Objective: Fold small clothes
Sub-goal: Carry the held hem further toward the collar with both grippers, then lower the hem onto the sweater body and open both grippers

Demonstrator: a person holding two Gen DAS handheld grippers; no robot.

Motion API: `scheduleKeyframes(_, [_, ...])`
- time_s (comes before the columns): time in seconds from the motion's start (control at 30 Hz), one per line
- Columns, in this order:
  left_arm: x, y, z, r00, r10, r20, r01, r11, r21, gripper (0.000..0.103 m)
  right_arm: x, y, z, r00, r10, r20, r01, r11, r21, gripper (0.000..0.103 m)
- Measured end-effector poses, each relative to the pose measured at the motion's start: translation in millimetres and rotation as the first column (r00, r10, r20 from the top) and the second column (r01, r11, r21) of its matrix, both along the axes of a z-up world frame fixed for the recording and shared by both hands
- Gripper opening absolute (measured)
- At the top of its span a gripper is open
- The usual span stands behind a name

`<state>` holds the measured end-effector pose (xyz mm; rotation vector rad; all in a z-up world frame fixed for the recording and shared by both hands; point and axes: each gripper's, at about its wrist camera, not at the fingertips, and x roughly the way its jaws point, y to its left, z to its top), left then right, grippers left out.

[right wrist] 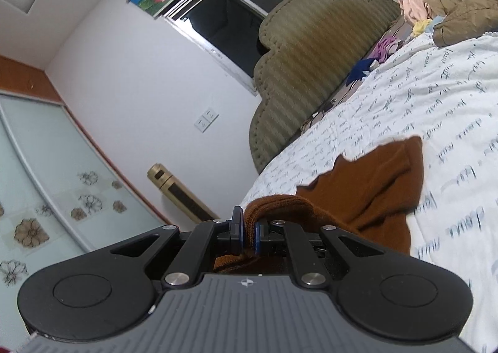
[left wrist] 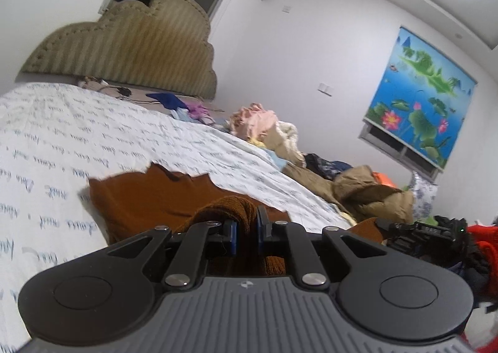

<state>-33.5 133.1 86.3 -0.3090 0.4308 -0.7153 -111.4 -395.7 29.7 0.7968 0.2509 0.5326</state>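
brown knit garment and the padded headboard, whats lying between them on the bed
In the left wrist view, only bare script-printed bedsheet lies between the brown knit garment and the headboard.

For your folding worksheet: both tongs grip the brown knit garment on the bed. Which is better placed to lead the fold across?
Neither clearly. The left tongs and right tongs each pinch an edge of the brown garment, its far part lying on the bedsheet. Probably both should move together.

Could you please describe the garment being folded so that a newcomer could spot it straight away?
Start at the bed with the script-printed white sheet. On its near part lies the brown knit garment, pinched by the left gripper and the right gripper. It alone lies spread out, away from the clothes pile.
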Motion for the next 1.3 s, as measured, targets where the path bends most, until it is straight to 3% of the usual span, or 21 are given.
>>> scheduleKeyframes(0.27, [63.1,-22.6,5.3,0.999,0.051,-0.016,-0.050,0.996,0.068,0.011,59.8,-10.5,5.0,0.999,-0.033,-0.017,0.033,0.999,0.008,0.012])
scheduleKeyframes(0.6, [155.5,-52.3,-11.2,0.985,0.134,-0.106,-0.118,0.982,0.151,0.012,140.2,-21.9,-15.7,0.989,-0.074,-0.130,0.078,0.997,0.027,0.012])
scheduleKeyframes(0.77, [212.3,-62.6,-41.7,0.955,0.221,-0.197,-0.182,0.963,0.198,0.012,194.9,-20.6,-34.7,0.970,-0.093,-0.227,0.098,0.995,0.014,0.012])
scheduleKeyframes(0.9, [255.9,-69.9,-77.7,0.908,0.281,-0.312,-0.204,0.945,0.256,0.013,238.9,-12.4,-57.2,0.932,-0.118,-0.344,0.114,0.993,-0.029,0.013])
scheduleKeyframes(1.03, [279.2,-59.7,-101.0,0.838,0.279,-0.468,-0.233,0.960,0.156,0.014,266.1,-10.4,-79.0,0.887,-0.137,-0.441,0.138,0.990,-0.030,0.020])
scheduleKeyframes(1.1, [283.3,-53.1,-100.1,0.824,0.257,-0.505,-0.250,0.965,0.082,0.015,275.5,-11.8,-84.6,0.877,-0.118,-0.465,0.136,0.991,0.004,0.042])
scheduleKeyframes(1.17, [288.3,-46.5,-98.7,0.807,0.230,-0.543,-0.267,0.964,0.011,0.016,282.2,-14.3,-87.1,0.878,-0.092,-0.470,0.141,0.988,0.069,0.055])
scheduleKeyframes(1.23, [292.9,-40.4,-99.1,0.786,0.210,-0.582,-0.289,0.956,-0.046,0.016,285.3,-16.0,-86.7,0.881,-0.088,-0.464,0.158,0.981,0.113,0.059])
scheduleKeyframes(1.3, [294.3,-36.0,-96.8,0.772,0.231,-0.592,-0.320,0.946,-0.048,0.021,285.6,-14.5,-83.6,0.879,-0.108,-0.465,0.174,0.979,0.101,0.059])
